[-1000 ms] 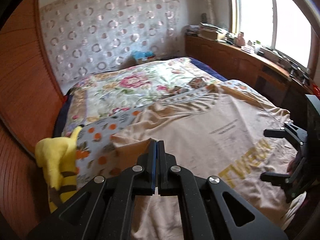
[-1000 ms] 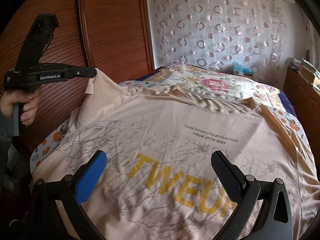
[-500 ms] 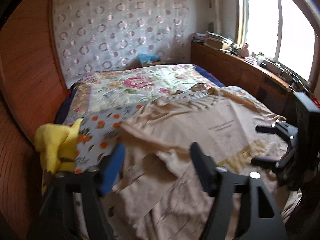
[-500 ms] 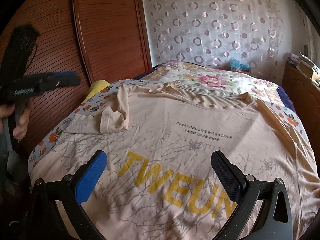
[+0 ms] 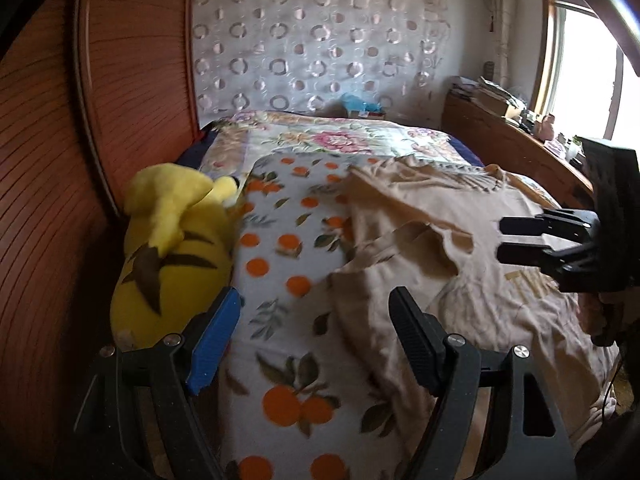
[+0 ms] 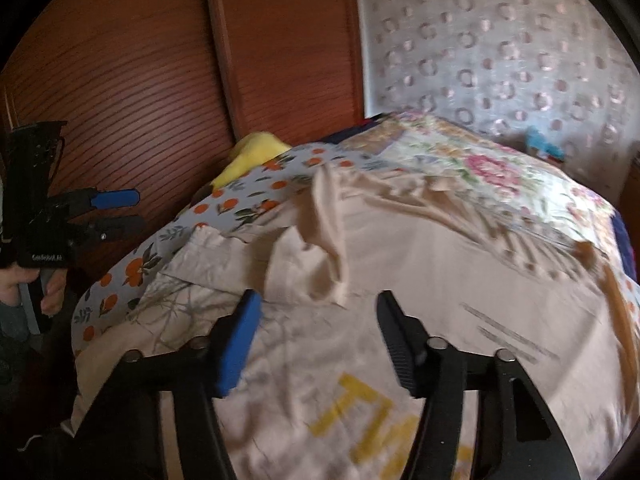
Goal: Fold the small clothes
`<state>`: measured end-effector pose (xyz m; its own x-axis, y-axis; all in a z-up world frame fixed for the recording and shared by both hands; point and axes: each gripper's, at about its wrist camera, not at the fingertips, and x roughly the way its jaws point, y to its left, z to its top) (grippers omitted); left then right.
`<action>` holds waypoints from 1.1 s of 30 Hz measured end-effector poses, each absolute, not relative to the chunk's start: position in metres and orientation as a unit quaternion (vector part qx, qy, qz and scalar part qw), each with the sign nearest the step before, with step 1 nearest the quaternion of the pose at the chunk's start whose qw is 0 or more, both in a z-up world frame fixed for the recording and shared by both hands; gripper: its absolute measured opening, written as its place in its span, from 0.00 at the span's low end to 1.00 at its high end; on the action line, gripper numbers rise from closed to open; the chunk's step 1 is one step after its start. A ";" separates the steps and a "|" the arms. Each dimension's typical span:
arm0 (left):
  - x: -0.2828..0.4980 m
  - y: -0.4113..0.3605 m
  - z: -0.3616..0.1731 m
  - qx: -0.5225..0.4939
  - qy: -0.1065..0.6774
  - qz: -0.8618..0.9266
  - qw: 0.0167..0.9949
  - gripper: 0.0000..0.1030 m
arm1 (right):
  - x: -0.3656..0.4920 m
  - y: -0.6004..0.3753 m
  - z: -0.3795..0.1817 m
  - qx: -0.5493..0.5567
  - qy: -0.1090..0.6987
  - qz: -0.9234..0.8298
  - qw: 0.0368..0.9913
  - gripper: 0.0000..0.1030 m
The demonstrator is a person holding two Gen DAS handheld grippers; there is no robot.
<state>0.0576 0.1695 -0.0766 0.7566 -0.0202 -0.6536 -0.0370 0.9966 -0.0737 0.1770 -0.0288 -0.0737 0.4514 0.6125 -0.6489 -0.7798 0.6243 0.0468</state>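
My left hand-held gripper (image 5: 316, 336) hangs open and empty above the orange-print sheet (image 5: 288, 264), beside the yellow plush (image 5: 172, 248). The beige T-shirt (image 6: 420, 280) lies spread on that sheet. My right hand-held gripper (image 6: 320, 340), just closing, stands open above the shirt, gripping nothing.

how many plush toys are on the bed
1: a yellow plush toy lies at the bed's edge against the wooden panel, beside the orange-print sheet. Others may be hidden.
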 end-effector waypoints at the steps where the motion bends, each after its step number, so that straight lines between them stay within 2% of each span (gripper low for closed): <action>1: 0.057 0.171 -0.079 -0.042 0.349 0.007 0.936 0.75 | 0.180 -0.020 -0.078 -0.136 0.327 0.420 0.836 0.49; 5: 0.053 0.172 -0.083 -0.039 0.351 0.010 0.936 0.75 | 0.192 0.004 -0.088 -0.161 0.335 0.424 0.826 0.38; 10: 0.049 0.173 -0.085 -0.036 0.351 0.007 0.936 0.75 | 0.196 0.016 -0.097 -0.186 0.335 0.416 0.825 0.31; 12: 0.050 0.171 -0.086 -0.036 0.352 0.005 0.935 0.75 | 0.195 0.028 -0.100 -0.197 0.334 0.415 0.823 0.24; 14: 0.051 0.170 -0.086 -0.036 0.353 0.004 0.935 0.75 | 0.193 0.032 -0.100 -0.216 0.330 0.410 0.822 0.05; 25: 0.056 0.155 -0.085 -0.030 0.356 -0.007 0.934 0.75 | 0.181 -0.016 -0.068 -0.189 0.272 0.399 0.855 0.03; 33: 0.059 0.144 -0.083 -0.031 0.357 -0.019 0.934 0.75 | 0.190 -0.039 -0.074 -0.185 0.279 0.373 0.865 0.03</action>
